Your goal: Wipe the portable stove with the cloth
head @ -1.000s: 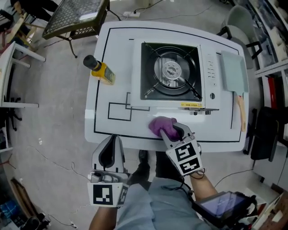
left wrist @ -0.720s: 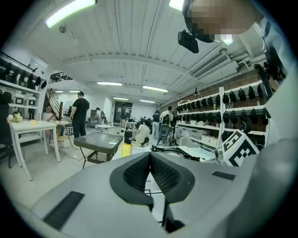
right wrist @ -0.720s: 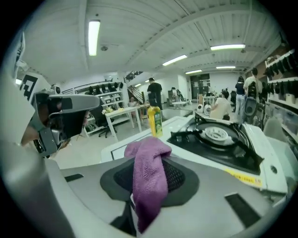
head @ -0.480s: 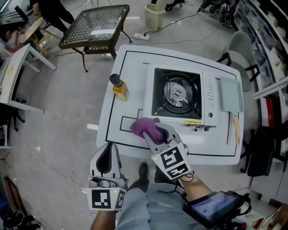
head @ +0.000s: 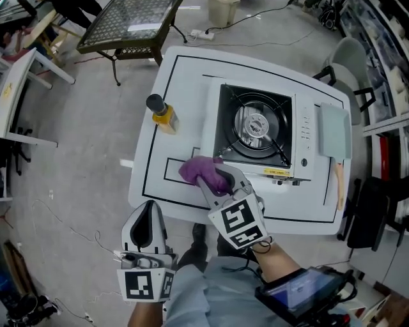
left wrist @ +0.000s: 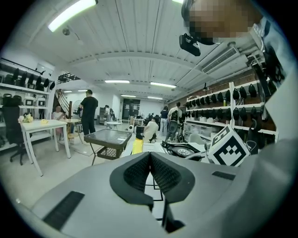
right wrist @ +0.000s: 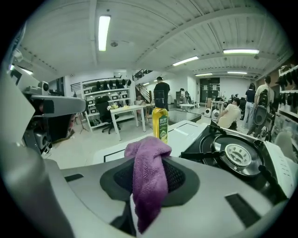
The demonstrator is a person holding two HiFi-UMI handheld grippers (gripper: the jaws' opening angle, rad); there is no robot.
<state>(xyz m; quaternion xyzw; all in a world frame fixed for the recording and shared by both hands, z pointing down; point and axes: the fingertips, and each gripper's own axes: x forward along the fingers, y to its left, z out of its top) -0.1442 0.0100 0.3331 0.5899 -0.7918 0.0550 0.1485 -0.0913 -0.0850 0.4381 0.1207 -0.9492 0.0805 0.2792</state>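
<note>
The white table (head: pixel 185 89), marked with black outlines, filled the middle of the head view, and a dark mesh-topped side table (head: pixel 128 19) stood on the floor beyond its far left corner. The portable stove (head: pixel 255 131) sat on the right half of the white table, its round burner and black pan supports uncovered and its control panel along its right side.

The right gripper (head: pixel 216 180) reached over the table's near left part, its tip just off the stove's near left corner. The left gripper (head: pixel 148 211) hung off the table, over the floor near the person's body. In its own view its black pads were pressed together with nothing between them.

A cleaver (head: pixel 334 131) with a pale blade and a wooden handle lay on the table just to the right of the stove.

The purple cloth (head: pixel 201 171) was pinched between the right gripper's pads. One bunch stood up above the jaws and a tail hung down between them. It sat over a black rectangle drawn on the table, beside the stove; I could not tell whether it touched either the stove or the tabletop.

A yellow bottle (head: pixel 161 112) with a black cap stood upright near the table's left edge, apart from the stove.
</note>
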